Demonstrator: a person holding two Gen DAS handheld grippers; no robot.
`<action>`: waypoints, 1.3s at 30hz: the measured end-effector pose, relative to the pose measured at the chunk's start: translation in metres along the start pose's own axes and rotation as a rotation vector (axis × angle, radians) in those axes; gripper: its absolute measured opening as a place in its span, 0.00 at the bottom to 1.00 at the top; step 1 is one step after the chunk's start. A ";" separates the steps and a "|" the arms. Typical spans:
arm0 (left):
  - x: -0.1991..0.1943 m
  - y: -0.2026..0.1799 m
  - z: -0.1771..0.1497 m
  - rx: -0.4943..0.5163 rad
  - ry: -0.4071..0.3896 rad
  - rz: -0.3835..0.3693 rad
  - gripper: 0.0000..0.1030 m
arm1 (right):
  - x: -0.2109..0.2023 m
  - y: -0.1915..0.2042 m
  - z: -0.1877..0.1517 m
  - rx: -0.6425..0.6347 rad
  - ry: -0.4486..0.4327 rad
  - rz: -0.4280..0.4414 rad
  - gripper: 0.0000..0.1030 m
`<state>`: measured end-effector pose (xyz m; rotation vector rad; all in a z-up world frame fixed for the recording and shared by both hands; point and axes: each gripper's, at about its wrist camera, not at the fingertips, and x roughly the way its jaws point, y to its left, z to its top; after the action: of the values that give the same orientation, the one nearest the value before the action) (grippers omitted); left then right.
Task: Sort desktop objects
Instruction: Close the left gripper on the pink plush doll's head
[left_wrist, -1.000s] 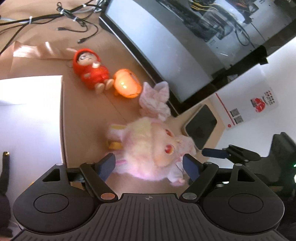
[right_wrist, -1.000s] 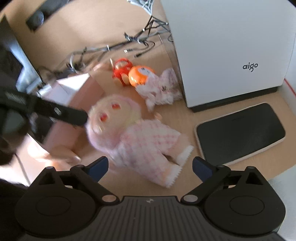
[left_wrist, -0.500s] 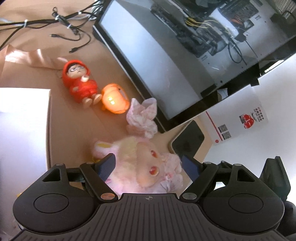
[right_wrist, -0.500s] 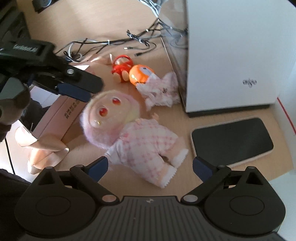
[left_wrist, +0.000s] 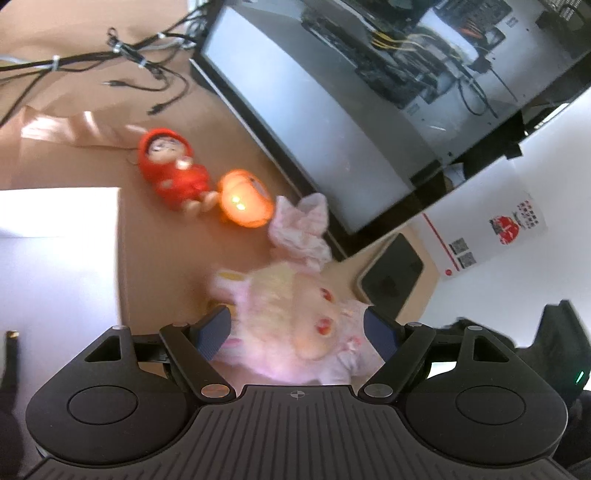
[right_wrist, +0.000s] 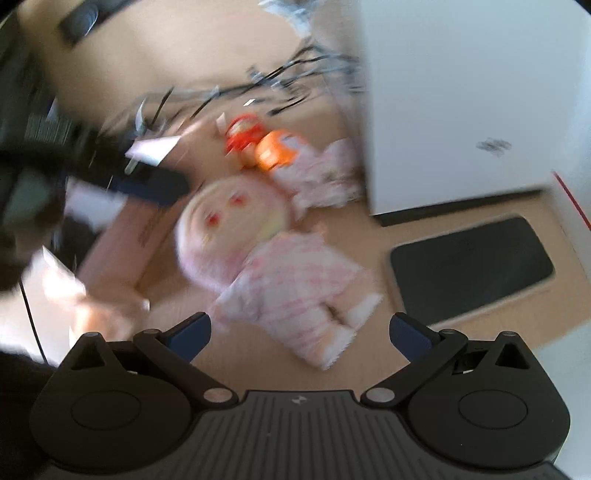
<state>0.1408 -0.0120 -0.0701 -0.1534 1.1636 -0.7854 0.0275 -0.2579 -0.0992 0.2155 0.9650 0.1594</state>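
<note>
**Grippers Spread Wide Over Pink Doll**

The left gripper (left_wrist: 297, 326) hangs over a tan desk (left_wrist: 159, 236) with its blue-padded fingers (left_wrist: 214, 328) apart, the fluffy head of a pink doll (left_wrist: 291, 321) lying between them. Whether either pad touches the fur cannot be told; the doll is blurred there. Ahead of the fingers lies a crumpled pink cloth (left_wrist: 301, 229), and beyond it, slightly to the left, an orange toy (left_wrist: 245, 203) glows beside a red doll (left_wrist: 171, 171), the two touching. A white box (left_wrist: 59, 251) fills the space to the left of the gripper, and a computer case (left_wrist: 332, 110) with a glass side stands ahead on the right. Black cables (left_wrist: 122, 62) trail across the far desk. A black pad (left_wrist: 393, 277) lies to the right, past the doll.

The right gripper (right_wrist: 301, 332), seen in a heavily blurred view, also has its fingers (right_wrist: 190, 332) well apart and grips nothing. The pink doll (right_wrist: 258, 258) lies on its back just ahead of it, head to the far left and feet nearest the fingers. The left gripper (right_wrist: 155, 184) shows as a dark shape by the doll's head. The orange toy (right_wrist: 277, 153), red doll (right_wrist: 243, 134) and cloth (right_wrist: 325, 177) lie farther ahead, against the white case (right_wrist: 461, 92). The pad (right_wrist: 472, 266) lies ahead on the right.
</note>
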 end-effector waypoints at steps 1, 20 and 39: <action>-0.002 0.000 0.000 0.002 -0.005 0.005 0.81 | -0.004 -0.007 0.002 0.023 -0.016 -0.028 1.00; 0.033 -0.038 0.004 0.172 0.018 0.156 0.81 | 0.012 0.017 -0.013 -0.329 0.003 -0.269 1.00; 0.056 -0.047 -0.002 0.294 0.050 0.293 0.83 | 0.031 0.043 -0.011 -0.650 -0.004 -0.375 1.00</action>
<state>0.1265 -0.0813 -0.0901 0.2770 1.0738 -0.6929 0.0337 -0.2077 -0.1188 -0.5591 0.8870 0.1193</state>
